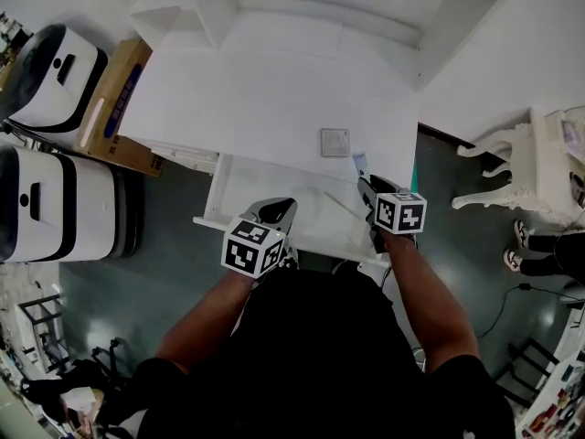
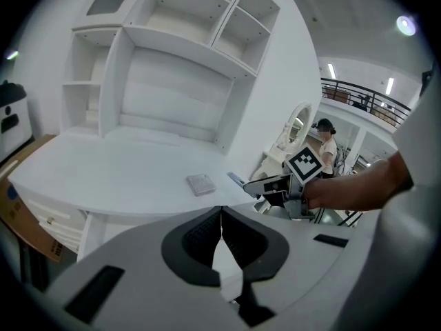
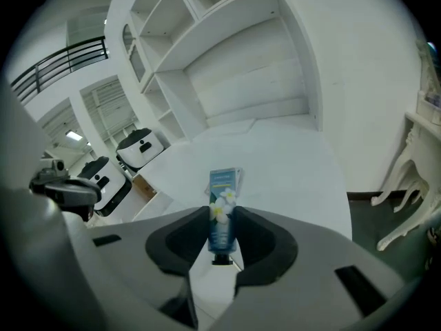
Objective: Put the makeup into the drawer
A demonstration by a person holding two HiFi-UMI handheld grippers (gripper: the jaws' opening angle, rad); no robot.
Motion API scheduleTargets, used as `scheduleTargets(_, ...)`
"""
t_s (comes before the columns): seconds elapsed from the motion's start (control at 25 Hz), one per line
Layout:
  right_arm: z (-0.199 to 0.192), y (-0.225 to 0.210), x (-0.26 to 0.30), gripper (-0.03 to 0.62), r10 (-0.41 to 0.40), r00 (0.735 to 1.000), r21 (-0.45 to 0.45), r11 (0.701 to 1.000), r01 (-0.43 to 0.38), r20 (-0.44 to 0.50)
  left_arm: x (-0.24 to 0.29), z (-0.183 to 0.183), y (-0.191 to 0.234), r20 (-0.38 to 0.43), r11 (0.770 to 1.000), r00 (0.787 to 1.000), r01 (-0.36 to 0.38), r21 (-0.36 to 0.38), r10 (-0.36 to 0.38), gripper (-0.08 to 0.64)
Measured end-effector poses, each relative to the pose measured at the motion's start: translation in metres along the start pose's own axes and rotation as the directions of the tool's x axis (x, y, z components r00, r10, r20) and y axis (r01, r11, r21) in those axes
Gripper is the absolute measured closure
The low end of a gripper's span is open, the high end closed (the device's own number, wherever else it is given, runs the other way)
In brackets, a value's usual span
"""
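One makeup tube (image 3: 222, 202) tight between right tongs (image 3: 221, 218); left tongs (image 2: 221, 221) together.

I see a dark blue tube (image 3: 222, 209) with a white flower print clamped between the pads of my right claw (image 3: 221, 234). Its black cap faces me and its pale flat end points out over the front edge of the counter (image 1: 274, 99), near the right corner. A flat, square grey compact (image 1: 335, 142) lies just beside it by that edge. Below, the white drawer (image 1: 265, 199) stands pulled open.
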State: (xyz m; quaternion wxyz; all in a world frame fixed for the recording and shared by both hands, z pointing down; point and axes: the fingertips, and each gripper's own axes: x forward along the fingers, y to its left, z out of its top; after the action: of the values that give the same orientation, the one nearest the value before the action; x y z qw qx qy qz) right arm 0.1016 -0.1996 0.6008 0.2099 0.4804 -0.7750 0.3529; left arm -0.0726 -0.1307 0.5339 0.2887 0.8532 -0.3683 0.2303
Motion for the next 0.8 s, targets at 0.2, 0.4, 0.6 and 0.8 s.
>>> scheduleTargets(0.2,-0.045,0.031,0.003,0.460,0.083,0.990,-0.197,0.975,-0.105,-0.117,-0.001,-0.003,0.001,-0.009,1.000,1.000,0.001,0.013,-0.001,0.549)
scheduleTargets(0.4,-0.095,0.041,0.015,0.460,0.077,0.958,-0.431,0.881,-0.195,-0.276,-0.003,-0.004,0.002,-0.013,1.000,1.000,-0.008,0.008,0.009,0.549)
scheduleTargets(0.6,-0.138,0.032,0.036,0.460,0.011,0.916,-0.564,0.785,-0.256,-0.401,-0.007,-0.006,0.001,-0.020,1.000,1.000,-0.018,0.014,0.018,0.549)
scheduleTargets(0.8,-0.177,0.019,0.056,0.460,-0.045,0.860,-0.573,0.763,-0.299,-0.509,-0.011,-0.007,-0.004,-0.022,0.999,0.999,-0.028,0.020,0.029,0.549)
